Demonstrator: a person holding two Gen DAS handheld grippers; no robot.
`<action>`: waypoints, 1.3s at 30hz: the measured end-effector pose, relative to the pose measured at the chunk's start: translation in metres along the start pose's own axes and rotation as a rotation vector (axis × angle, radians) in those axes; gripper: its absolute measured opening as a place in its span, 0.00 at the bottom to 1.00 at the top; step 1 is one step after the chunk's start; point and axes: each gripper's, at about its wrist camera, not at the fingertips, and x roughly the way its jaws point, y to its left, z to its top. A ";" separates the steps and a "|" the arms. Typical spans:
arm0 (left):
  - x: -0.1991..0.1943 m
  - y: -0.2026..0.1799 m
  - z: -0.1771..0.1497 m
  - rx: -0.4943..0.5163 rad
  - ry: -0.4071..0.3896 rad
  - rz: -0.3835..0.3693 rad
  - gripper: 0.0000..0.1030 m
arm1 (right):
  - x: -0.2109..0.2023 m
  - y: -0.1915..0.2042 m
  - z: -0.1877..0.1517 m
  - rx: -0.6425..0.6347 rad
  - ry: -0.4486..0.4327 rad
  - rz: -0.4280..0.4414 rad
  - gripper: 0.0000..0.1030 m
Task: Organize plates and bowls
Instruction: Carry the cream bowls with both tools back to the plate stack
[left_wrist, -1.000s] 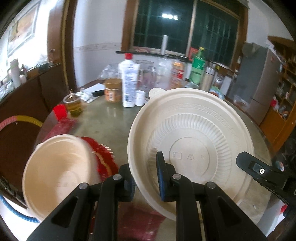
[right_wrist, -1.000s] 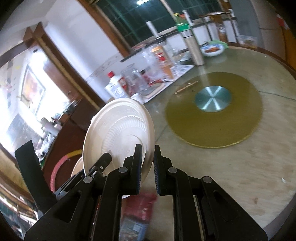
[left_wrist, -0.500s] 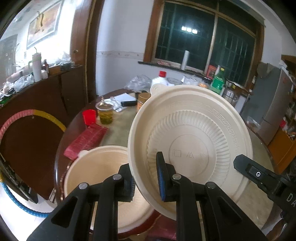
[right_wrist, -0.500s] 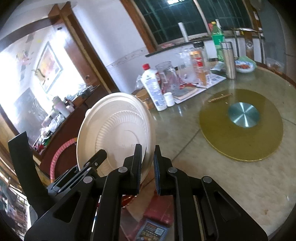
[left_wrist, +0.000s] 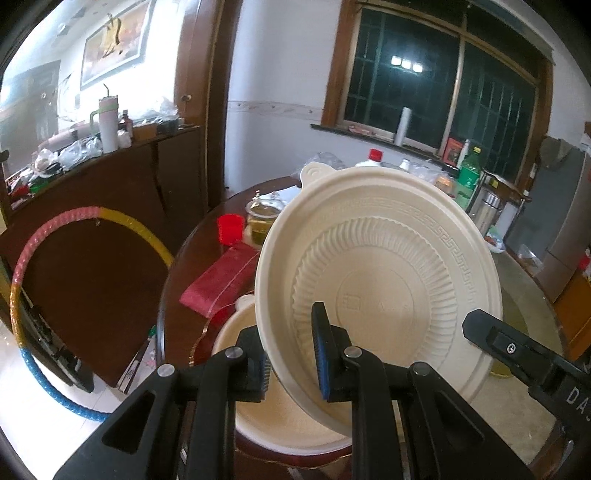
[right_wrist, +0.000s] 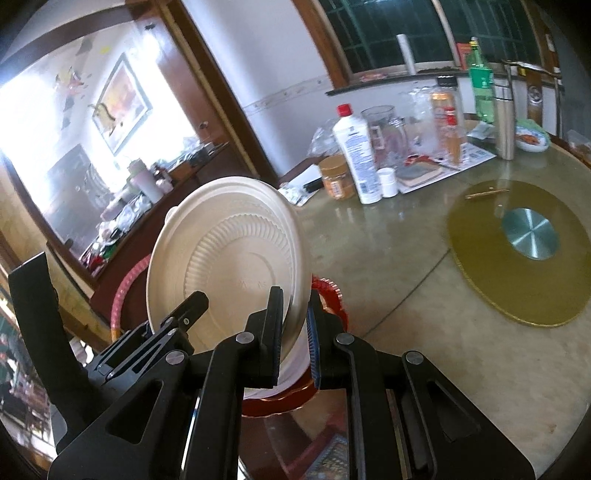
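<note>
From my left wrist camera, my left gripper (left_wrist: 291, 356) pinches the lower rim of a cream plate (left_wrist: 380, 295), held tilted on edge with its ribbed underside facing me. Directly beneath it a cream bowl (left_wrist: 280, 417) sits on a dark red plate (left_wrist: 280, 456) at the table's (left_wrist: 517, 413) near edge; what I can see of the bowl's inside holds nothing. Behind are a red cup (left_wrist: 231, 228), a clear cup of yellowish liquid (left_wrist: 263, 218) and a red packet (left_wrist: 221, 282). The other gripper's black finger shows at the right edge, with the letters "DA" readable.

From my right wrist camera, my right gripper (right_wrist: 295, 334) is closed on the same plate's (right_wrist: 229, 266) opposite rim, above the red plate (right_wrist: 325, 306). Only this view shows the gold turntable (right_wrist: 517, 254) with its metal centre, a white bottle with a red cap (right_wrist: 356, 151), a brown jar (right_wrist: 335, 177) and a green bottle (right_wrist: 480, 85). Their labels are too blurred to read.
</note>
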 end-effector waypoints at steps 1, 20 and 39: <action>0.001 0.004 0.000 -0.003 0.005 0.006 0.18 | 0.002 0.001 0.000 -0.001 0.006 0.009 0.12; 0.011 0.020 -0.013 0.046 0.074 0.055 0.19 | 0.032 0.005 -0.013 0.005 0.137 0.049 0.12; 0.019 0.024 -0.020 0.100 0.127 0.062 0.21 | 0.042 0.002 -0.022 0.012 0.191 0.034 0.12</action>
